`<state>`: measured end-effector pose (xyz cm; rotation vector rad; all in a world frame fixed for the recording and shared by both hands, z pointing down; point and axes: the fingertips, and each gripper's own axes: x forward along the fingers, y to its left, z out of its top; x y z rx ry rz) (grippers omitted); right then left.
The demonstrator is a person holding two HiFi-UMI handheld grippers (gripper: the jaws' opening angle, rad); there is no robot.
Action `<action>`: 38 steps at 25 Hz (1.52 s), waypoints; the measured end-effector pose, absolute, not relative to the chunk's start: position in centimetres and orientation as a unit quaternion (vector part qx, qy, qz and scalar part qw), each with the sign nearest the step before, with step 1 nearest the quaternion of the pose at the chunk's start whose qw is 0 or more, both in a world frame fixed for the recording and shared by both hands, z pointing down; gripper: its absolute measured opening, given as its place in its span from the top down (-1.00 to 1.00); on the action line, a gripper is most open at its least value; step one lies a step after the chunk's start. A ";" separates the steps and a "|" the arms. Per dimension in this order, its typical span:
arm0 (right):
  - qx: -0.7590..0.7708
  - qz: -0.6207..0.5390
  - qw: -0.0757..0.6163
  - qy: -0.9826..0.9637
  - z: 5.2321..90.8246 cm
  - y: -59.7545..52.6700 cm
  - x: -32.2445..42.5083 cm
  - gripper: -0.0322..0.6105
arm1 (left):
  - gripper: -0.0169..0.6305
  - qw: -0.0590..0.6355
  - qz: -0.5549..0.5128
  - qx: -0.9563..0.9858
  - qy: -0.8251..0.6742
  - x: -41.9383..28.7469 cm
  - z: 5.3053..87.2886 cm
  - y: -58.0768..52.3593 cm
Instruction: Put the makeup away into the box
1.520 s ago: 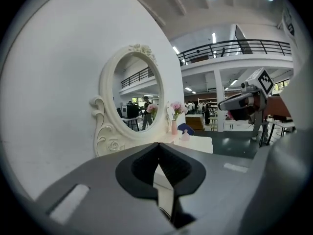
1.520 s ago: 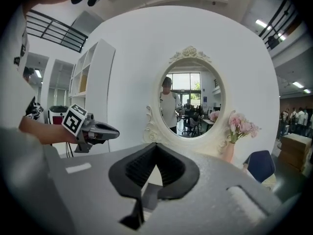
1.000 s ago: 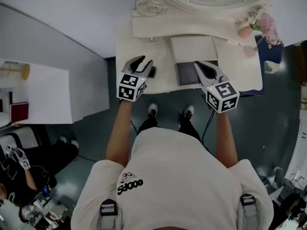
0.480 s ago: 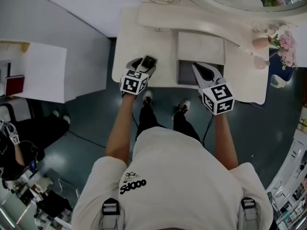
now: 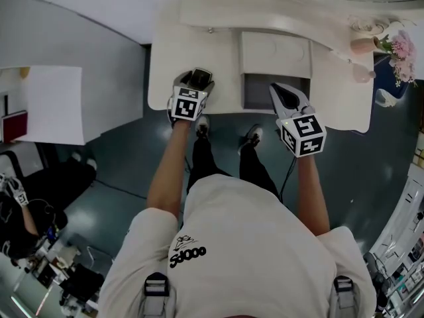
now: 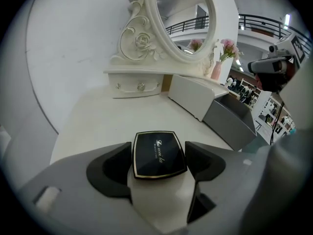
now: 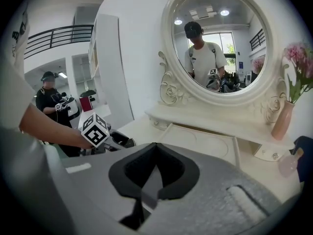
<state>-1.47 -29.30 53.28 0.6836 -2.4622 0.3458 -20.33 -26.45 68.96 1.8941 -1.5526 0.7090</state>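
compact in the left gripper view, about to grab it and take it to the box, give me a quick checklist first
1. Compact lined up: ok, it lies flat on the table between the jaws of the left hand-held gripper.
2. Jaws wide enough: ok, they have just been opening and the pads stand off both sides.
3. Box open: ok, its lid is folded back and the grey inside shows.
4. Way into the box clear: not ok, the right hand-held gripper, shut and empty, overlaps the box's front in the head view.
5. Room inside the box: cannot tell.
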 end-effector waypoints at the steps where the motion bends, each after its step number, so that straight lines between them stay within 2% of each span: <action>1: 0.258 0.129 0.280 -0.916 53.4 -29.2 -1.2 0.89 | -0.17 0.288 0.265 0.710 -0.586 -20.3 69.1 -26.6; 11: 0.294 0.139 0.270 -0.906 52.7 -29.4 0.4 0.89 | -0.14 0.275 0.279 0.704 -0.593 -20.4 68.5 -26.5; 21: 0.338 0.130 0.232 -0.903 49.3 -30.3 2.7 0.89 | -0.14 0.223 0.232 0.746 -0.583 -18.6 60.8 -28.6; 30: 0.402 0.117 0.196 -0.886 46.3 -31.7 7.3 0.89 | -0.14 0.168 0.213 0.831 -0.486 -10.1 53.5 -32.5; 38: 0.434 0.135 0.194 -0.869 47.1 -31.4 12.8 0.89 | -0.14 0.199 0.224 0.877 -0.374 0.1 54.4 -33.4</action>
